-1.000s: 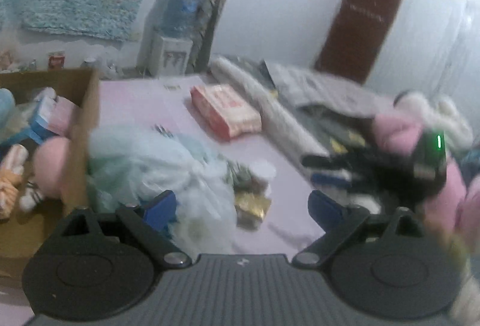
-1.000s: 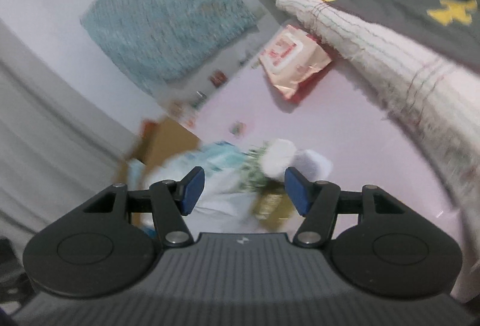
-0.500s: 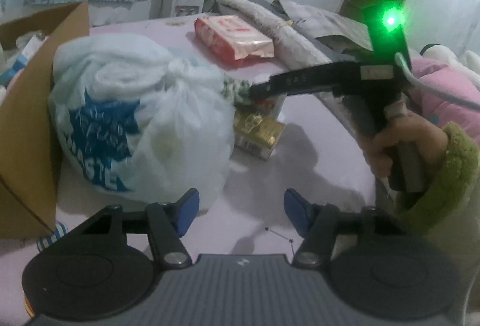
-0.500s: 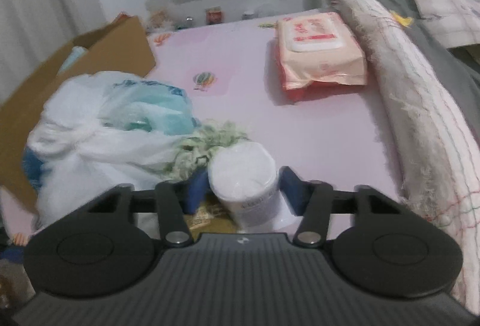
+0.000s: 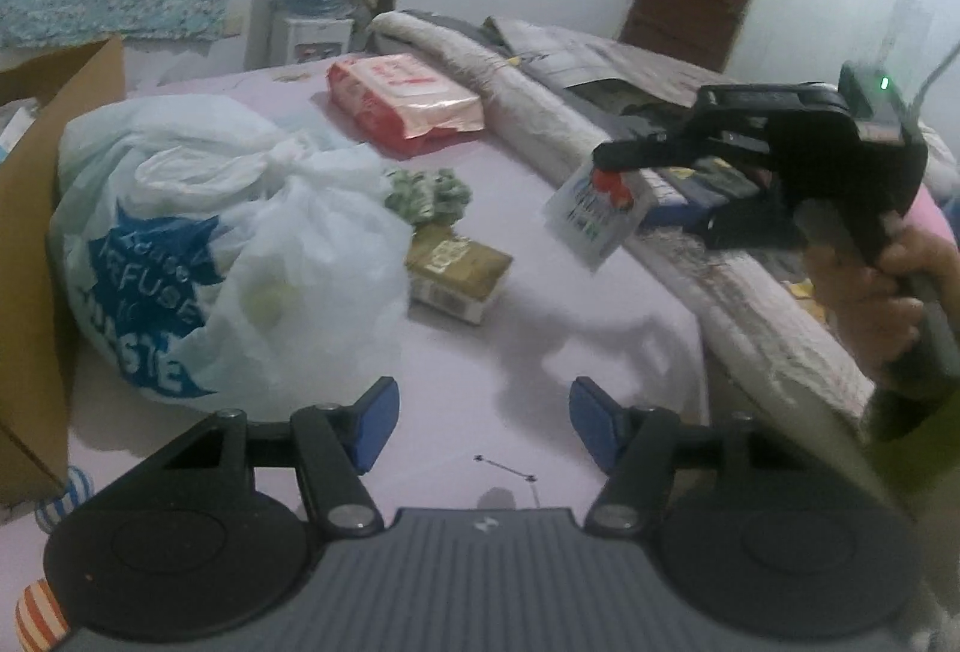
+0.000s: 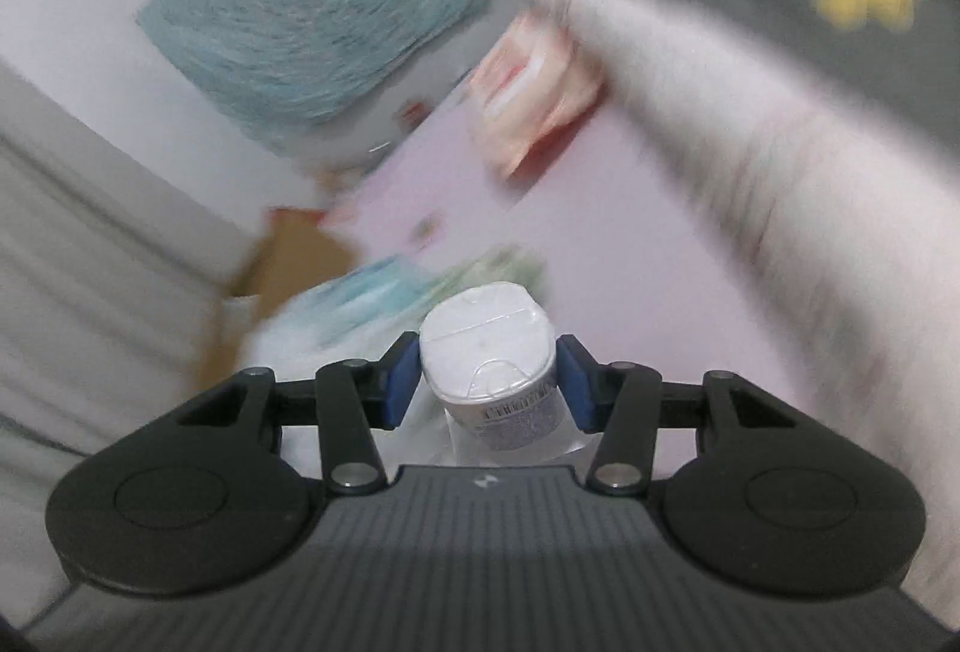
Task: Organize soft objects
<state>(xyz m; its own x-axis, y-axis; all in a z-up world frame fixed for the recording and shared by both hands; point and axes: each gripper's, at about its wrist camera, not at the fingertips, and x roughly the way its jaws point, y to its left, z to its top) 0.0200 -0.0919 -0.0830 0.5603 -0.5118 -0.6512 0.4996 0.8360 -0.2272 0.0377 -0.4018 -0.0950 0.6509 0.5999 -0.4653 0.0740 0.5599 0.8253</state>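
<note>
White-capped tub (image 6: 489, 352) sits clamped in the right tool (image 6: 487, 382), background smeared; left tool (image 5: 483, 427) gapes empty.

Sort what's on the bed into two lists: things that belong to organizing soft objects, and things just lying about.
Belongs to the job:
white-lidded pack of wipes, clamped in the right gripper
tied white plastic bag with blue print
green fluffy bundle
brown cardboard box
left gripper, open, empty

Lying about:
red-and-white wipes packet
small gold carton
rolled beige blanket
</note>
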